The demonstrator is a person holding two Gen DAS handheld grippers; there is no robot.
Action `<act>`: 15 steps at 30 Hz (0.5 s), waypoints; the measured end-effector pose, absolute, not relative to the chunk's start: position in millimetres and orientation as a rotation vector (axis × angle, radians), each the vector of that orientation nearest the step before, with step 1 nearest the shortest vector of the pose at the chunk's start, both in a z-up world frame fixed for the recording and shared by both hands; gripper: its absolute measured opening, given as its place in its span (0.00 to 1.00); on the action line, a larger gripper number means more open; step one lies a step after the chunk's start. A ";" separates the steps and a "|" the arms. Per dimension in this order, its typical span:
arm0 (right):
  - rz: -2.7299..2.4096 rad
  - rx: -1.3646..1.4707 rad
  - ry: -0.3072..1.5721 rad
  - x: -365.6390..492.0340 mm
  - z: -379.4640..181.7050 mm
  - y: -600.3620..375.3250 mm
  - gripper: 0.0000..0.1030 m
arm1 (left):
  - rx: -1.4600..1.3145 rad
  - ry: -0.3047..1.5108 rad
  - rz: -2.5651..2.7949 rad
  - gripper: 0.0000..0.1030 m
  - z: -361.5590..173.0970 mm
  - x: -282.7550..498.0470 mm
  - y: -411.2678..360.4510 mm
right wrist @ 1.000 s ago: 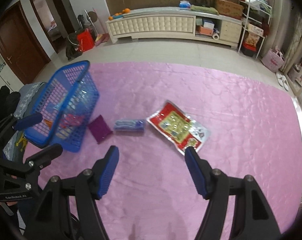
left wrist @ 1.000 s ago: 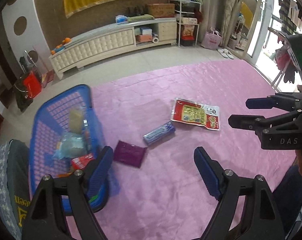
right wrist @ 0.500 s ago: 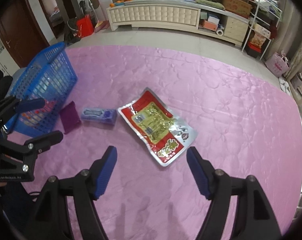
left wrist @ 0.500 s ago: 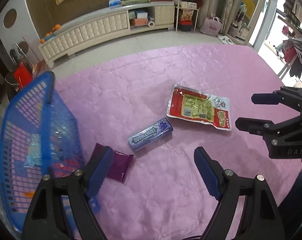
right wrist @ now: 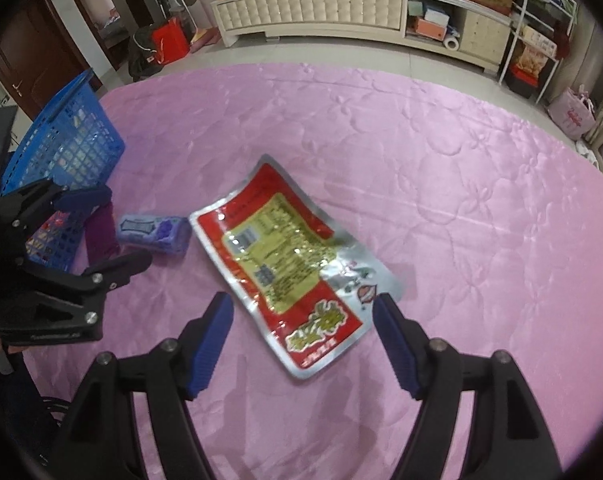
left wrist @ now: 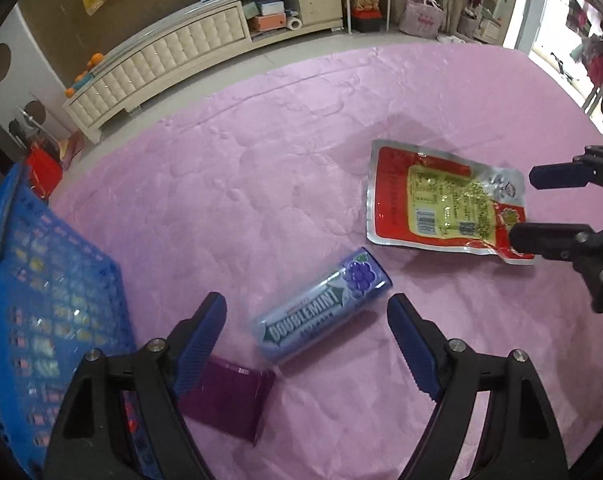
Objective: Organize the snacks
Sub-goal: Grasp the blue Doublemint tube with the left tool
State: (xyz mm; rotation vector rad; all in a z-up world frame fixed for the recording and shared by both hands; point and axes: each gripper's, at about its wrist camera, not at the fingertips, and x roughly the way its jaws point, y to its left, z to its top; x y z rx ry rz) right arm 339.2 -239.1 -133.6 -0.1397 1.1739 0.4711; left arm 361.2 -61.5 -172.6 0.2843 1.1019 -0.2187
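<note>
A blue Doublemint gum tube (left wrist: 321, 308) lies on the pink quilt, between the fingers of my open left gripper (left wrist: 307, 344). A purple packet (left wrist: 225, 404) lies at the left finger. A red and silver snack pouch (left wrist: 445, 204) lies to the right. My open right gripper (right wrist: 303, 340) hovers over the pouch's near end (right wrist: 289, 260). The right gripper also shows in the left wrist view (left wrist: 529, 208). The right wrist view shows the left gripper (right wrist: 105, 232), the tube (right wrist: 153, 230) and the purple packet (right wrist: 101, 232). A blue basket (left wrist: 41, 320) with snacks stands at the left.
The pink quilt (right wrist: 441, 200) covers the floor. The basket also shows in the right wrist view (right wrist: 65, 148). A white cabinet (right wrist: 321, 4) stands along the far wall, with a red bag (right wrist: 169, 42) and shelves (right wrist: 541, 40) beside it.
Both grippers have moved forward and down. The left now frames the gum tube and the right now frames the pouch. The basket has slid to the left edge of both views.
</note>
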 end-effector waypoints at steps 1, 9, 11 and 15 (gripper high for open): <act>0.475 -0.136 1.174 340.2 -135.4 -241.3 0.74 | 0.293 1.099 -0.226 0.79 -174.9 364.1 -62.4; 0.480 -0.122 1.181 345.9 -143.9 -253.8 0.74 | 0.339 1.111 -0.282 0.79 -188.1 366.7 -73.2; 0.488 -0.126 1.179 346.4 -143.7 -255.0 0.74 | 0.283 1.137 -0.320 0.72 -188.5 365.9 -71.5; 0.543 -0.129 1.191 348.3 -142.7 -253.2 0.74 | 0.216 1.157 -0.331 0.33 -183.7 361.9 -69.0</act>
